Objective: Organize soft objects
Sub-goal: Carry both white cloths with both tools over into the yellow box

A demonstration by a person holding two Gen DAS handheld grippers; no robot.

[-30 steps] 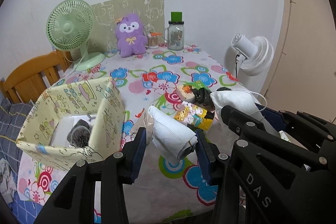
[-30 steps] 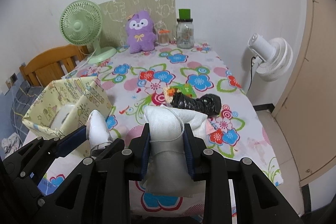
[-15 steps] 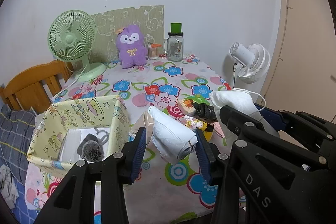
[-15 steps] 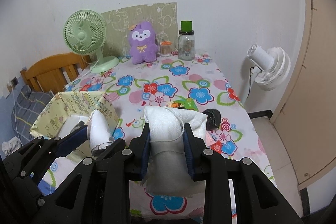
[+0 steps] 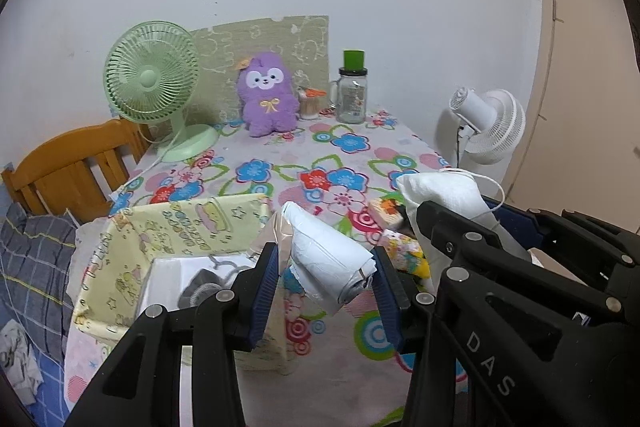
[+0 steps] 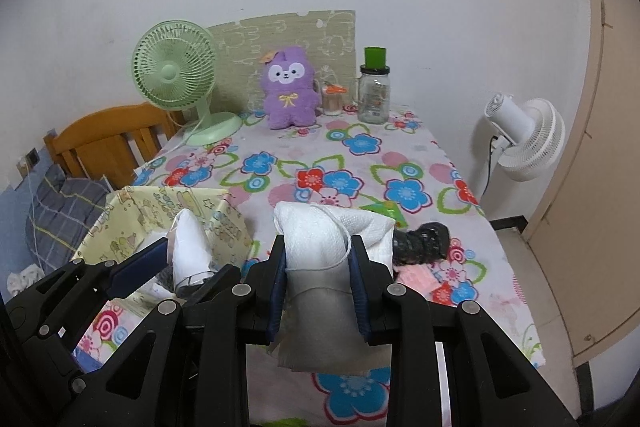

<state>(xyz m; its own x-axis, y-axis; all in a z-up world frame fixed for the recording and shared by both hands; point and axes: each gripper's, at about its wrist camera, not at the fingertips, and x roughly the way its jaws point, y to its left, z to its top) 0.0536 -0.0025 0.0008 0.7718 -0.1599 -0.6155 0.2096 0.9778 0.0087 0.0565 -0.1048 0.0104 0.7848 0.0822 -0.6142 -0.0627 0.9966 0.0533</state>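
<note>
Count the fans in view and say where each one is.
2. The green fan stands on the table's far left corner, beside the purple plush toy. The white fan is off the table's right edge, near the wall. Others may be hidden.

Purple plush toy (image 6: 289,87), green fan (image 6: 174,71), flowered tablecloth (image 6: 360,167)

Both grippers point forward and downward, side by side and close together. The left gripper (image 5: 324,277) has its blue pads (image 5: 265,291) closed against a white roll (image 5: 330,259), gripping it between them. The right gripper (image 6: 318,273) clamps a white cloth pouch (image 6: 316,247), its pads pressing both sides.
</note>
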